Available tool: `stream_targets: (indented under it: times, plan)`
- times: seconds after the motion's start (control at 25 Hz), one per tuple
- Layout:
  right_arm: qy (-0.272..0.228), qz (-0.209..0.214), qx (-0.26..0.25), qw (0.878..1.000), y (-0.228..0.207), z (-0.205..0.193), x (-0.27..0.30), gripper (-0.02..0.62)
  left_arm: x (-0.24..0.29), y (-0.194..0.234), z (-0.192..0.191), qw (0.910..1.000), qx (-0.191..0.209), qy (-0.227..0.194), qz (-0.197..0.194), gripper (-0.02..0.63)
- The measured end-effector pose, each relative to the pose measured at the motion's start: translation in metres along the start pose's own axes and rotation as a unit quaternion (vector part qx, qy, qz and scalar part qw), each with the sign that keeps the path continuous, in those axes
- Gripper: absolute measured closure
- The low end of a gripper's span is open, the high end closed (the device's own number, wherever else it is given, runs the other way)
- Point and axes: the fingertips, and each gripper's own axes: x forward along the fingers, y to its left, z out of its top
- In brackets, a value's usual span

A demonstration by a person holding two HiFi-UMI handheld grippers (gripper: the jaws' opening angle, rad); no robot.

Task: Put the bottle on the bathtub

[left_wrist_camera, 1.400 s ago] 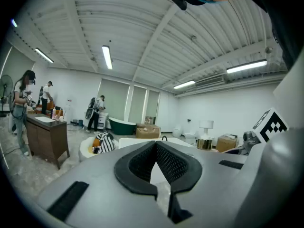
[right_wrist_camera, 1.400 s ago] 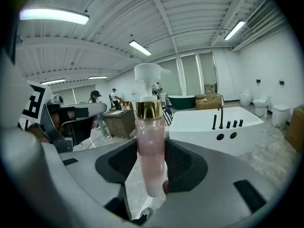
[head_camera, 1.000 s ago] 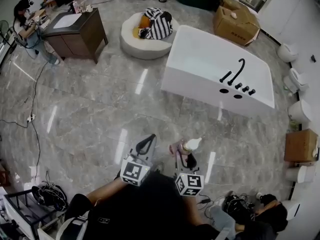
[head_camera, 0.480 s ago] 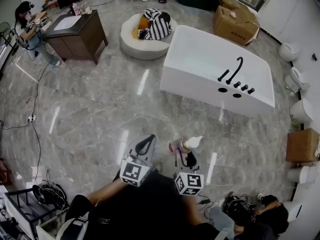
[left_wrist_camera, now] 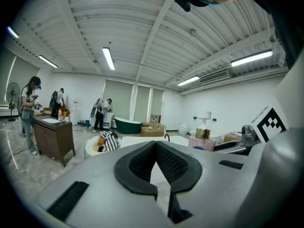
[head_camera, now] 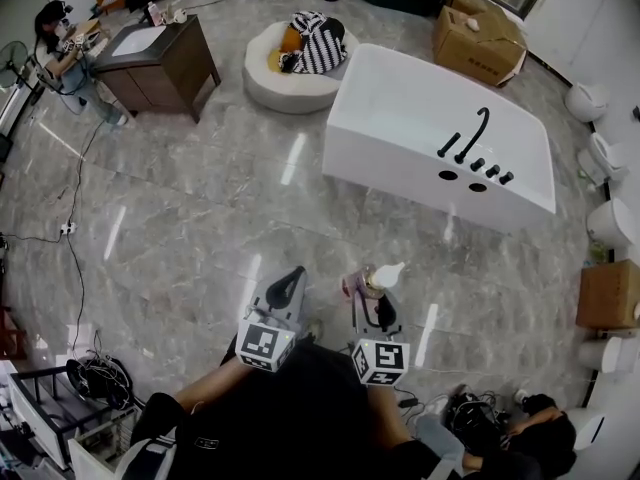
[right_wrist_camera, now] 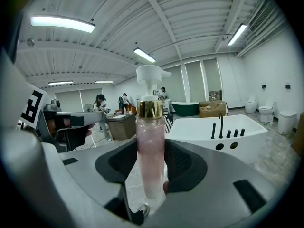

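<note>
Little has changed in the last second: the right tongs [right_wrist_camera: 151, 167] keep their grip on the pink pump bottle [right_wrist_camera: 150, 141], held upright above the floor [head_camera: 200, 208]. The left tongs [left_wrist_camera: 155, 146] are closed on nothing. Compared with the earlier head views, the bottle and the white bathtub [head_camera: 420, 108] both sit slightly higher in the picture and the gap between them looks about the same. I judge the carry toward the tub has barely advanced, with the bottle still well apart from its rim.
</note>
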Motion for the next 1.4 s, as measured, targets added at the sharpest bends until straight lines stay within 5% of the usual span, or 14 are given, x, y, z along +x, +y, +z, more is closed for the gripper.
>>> stream_targets:
  times: [0.48,1.4]
  plan:
    - [0.004,-0.021,0.002,1.0,-0.03,0.017,0.06,0.414,0.082,0.041,0.007,0.9998,-0.013,-0.008,-0.009,0.591]
    - [-0.012,-0.074,0.009,0.997,-0.079,0.125,0.291,0.414,0.284,0.197,0.071,0.9974,-0.01,-0.001,-0.071,0.591]
